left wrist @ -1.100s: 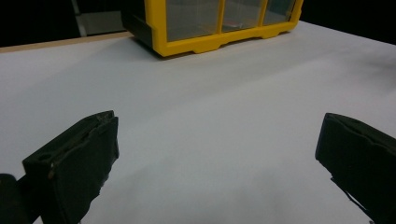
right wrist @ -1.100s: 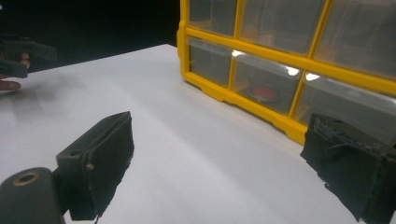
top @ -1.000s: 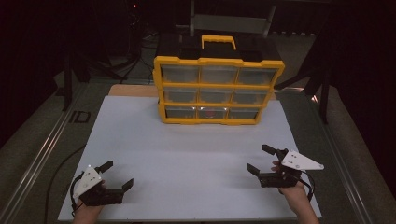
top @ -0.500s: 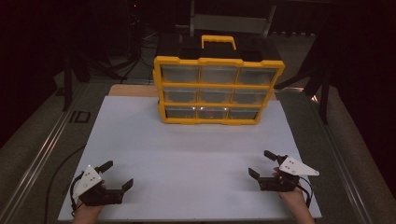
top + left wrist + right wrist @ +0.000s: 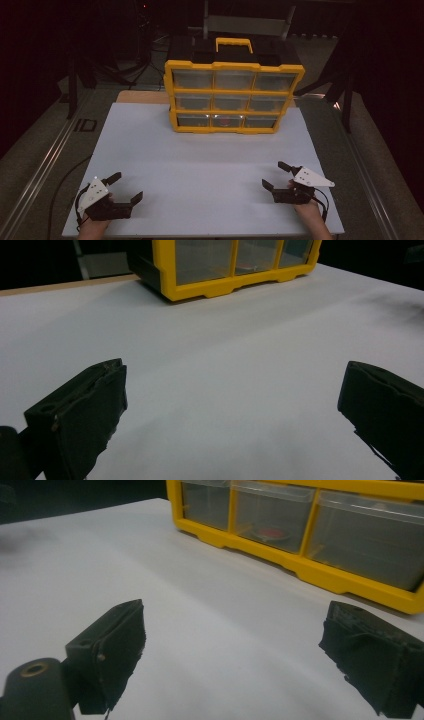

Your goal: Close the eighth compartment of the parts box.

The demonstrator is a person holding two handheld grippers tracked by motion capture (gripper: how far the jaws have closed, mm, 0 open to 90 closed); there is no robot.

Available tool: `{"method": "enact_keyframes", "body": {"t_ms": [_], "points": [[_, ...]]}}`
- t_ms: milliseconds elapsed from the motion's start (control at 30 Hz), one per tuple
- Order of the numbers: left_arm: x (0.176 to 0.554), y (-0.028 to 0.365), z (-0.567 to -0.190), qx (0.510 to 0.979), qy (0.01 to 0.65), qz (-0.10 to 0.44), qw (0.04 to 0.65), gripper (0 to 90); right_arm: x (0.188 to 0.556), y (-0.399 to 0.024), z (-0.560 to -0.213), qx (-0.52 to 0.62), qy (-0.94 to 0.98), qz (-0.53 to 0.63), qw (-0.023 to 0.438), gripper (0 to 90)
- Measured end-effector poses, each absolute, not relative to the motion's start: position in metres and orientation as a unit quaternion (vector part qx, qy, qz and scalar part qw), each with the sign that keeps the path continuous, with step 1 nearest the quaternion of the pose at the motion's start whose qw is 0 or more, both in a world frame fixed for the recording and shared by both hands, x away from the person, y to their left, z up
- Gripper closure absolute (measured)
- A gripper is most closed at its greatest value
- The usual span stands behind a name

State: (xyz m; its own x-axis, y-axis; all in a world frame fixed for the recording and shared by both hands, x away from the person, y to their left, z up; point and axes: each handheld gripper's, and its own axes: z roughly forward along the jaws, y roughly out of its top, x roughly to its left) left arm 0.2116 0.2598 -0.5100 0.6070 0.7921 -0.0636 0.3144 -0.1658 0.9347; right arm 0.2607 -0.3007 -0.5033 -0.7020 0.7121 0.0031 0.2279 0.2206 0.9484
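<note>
The left gripper [image 5: 125,186] and right gripper [image 5: 276,175] both gape wide, holding nothing, well apart from the yellow drawer cabinet [image 5: 233,95]. What its cloudy drawers hold is hard to make out, save something red [image 5: 270,533] in the bottom middle drawer.

Shiny yellow plastic box [image 5: 234,97] with see-through plastic drawers [image 5: 272,512], smooth matt white table top [image 5: 210,165], bare wood edge [image 5: 142,97] behind it, left gripper [image 5: 123,189] and right gripper [image 5: 276,175] with rough matt black pads [image 5: 120,635], flat grey plates [image 5: 312,177] on top
</note>
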Motion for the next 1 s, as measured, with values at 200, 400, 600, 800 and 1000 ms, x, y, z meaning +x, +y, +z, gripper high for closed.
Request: {"method": "enact_keyframes", "body": {"t_ms": [200,400,600,800,1000], "points": [[0.212,0.260,-0.511,0.728,0.381,0.227,0.523,0.3,0.262,-0.296,-0.503,0.314,0.740,0.561,0.199,9.7],[0.213,0.261,-0.510,0.727,0.382,0.226,0.524,0.2,0.260,-0.291,-0.504,0.306,0.737,0.568,0.199,9.7],[0.213,0.260,-0.510,0.727,0.381,0.226,0.524,0.3,0.259,-0.289,-0.504,0.304,0.743,0.559,0.208,9.7],[0.212,0.260,-0.510,0.727,0.381,0.226,0.525,0.2,0.258,-0.291,-0.502,0.304,0.742,0.556,0.218,9.8],[0.212,0.260,-0.510,0.728,0.380,0.226,0.525,0.2,0.257,-0.291,-0.500,0.301,0.747,0.547,0.230,9.8]]}}
